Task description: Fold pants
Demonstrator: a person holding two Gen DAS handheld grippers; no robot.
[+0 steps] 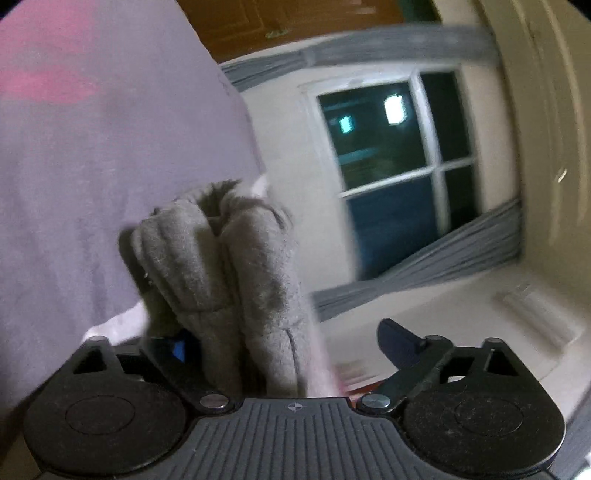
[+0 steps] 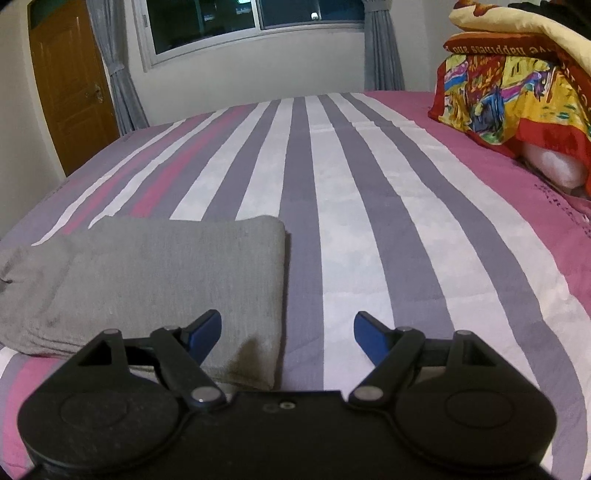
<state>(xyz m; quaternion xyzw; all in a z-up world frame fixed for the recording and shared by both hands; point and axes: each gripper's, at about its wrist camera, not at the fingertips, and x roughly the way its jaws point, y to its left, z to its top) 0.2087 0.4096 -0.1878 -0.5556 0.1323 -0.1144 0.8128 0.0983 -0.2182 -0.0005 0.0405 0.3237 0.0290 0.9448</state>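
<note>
The grey pants (image 2: pixel 155 280) lie folded into a thick rectangle on the striped bed (image 2: pixel 332 184), at the left of the right wrist view. My right gripper (image 2: pixel 287 334) is open and empty, low over the bed, its left finger above the fold's right front corner. In the left wrist view the camera is tilted on its side. A bunched edge of the grey pants (image 1: pixel 229 280) stands between the fingers of my left gripper (image 1: pixel 288 343), close against the left finger. The jaws stand wide apart; the right fingertip (image 1: pixel 399 343) is clear of the cloth.
A pile of colourful bedding (image 2: pixel 517 92) and a pillow sit at the bed's right side. A window (image 2: pixel 251 22) with grey curtains is behind the bed, and a wooden door (image 2: pixel 70 85) at the left. The bed sheet (image 1: pixel 92 184) fills the left of the left wrist view.
</note>
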